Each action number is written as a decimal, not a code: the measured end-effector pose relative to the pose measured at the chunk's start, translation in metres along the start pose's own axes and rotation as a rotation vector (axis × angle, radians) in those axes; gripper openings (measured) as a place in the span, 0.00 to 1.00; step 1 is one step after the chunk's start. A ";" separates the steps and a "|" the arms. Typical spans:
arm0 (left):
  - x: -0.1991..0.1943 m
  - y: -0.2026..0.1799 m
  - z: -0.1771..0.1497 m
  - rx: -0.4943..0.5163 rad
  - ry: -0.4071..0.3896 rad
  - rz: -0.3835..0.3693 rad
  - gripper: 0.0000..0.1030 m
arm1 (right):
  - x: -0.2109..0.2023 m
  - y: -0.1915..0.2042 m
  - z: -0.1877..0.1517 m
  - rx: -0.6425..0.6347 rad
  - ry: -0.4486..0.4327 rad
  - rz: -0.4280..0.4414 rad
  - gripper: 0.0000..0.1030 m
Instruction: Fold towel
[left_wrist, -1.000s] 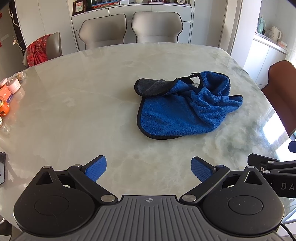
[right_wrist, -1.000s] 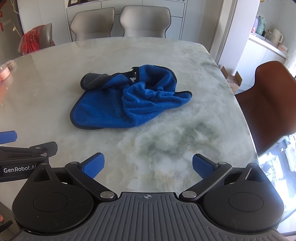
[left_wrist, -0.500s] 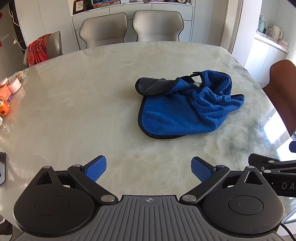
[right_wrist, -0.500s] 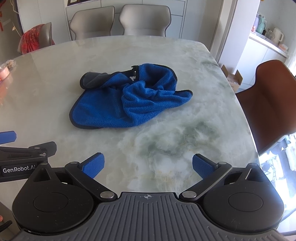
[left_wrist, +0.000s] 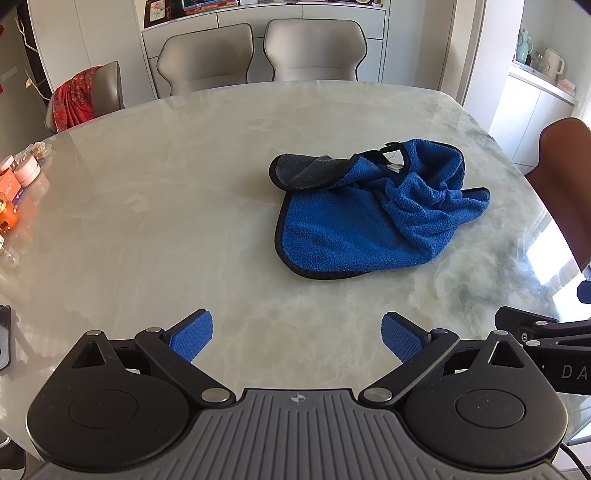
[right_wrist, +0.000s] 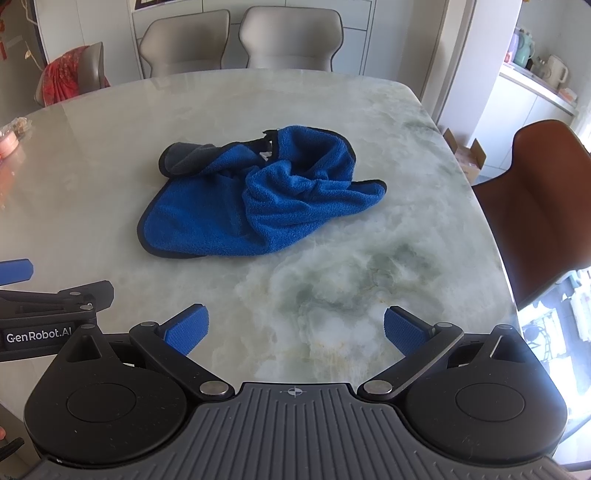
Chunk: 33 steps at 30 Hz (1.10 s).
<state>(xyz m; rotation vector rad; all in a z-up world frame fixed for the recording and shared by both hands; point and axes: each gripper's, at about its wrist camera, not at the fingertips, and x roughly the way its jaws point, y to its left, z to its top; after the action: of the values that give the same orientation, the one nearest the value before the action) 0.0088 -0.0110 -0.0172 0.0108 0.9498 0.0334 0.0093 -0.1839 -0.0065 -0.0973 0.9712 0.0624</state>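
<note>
Blue towel (left_wrist: 373, 218) lies crumpled on the marble desk (left_wrist: 166, 206), a bit right of centre, well apart from both tools; one corner is flipped over showing a grey underside, right half bunched in ridges, dark binding round the edge. Left hand-held gripper (left_wrist: 297, 338) is wide open, holding nothing, low over the near desk edge. Right hand-held gripper (right_wrist: 295, 334) is likewise spread wide and empty. Risks, as I judge them: corners are buried in the bunching, so a pinch may catch a mid-fold ridge or two layers instead of a true corner, and the fold comes out skewed; the glossy desk looks slick, so the whole towel may slide rather than spread when dragged; the small loop tag at the far edge could snag a finger. Readable writing: "GenRobot.AI" on the neighbouring tool in the right view, "DA" cut off at frame edge in the left view. Nothing else legible.
</note>
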 end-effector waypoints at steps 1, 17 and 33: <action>0.000 0.000 -0.001 -0.001 0.000 0.000 0.97 | 0.000 0.000 0.000 0.000 0.001 0.000 0.99; 0.003 0.004 0.009 0.002 0.014 -0.004 0.97 | 0.009 0.000 0.007 -0.010 0.020 0.001 0.99; 0.010 0.011 0.047 0.129 -0.134 -0.100 0.99 | 0.011 -0.018 0.036 -0.154 -0.227 0.134 0.99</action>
<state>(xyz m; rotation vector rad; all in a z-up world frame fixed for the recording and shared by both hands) 0.0527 0.0006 0.0020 0.0840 0.8158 -0.1200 0.0470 -0.1979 0.0059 -0.1637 0.7441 0.2662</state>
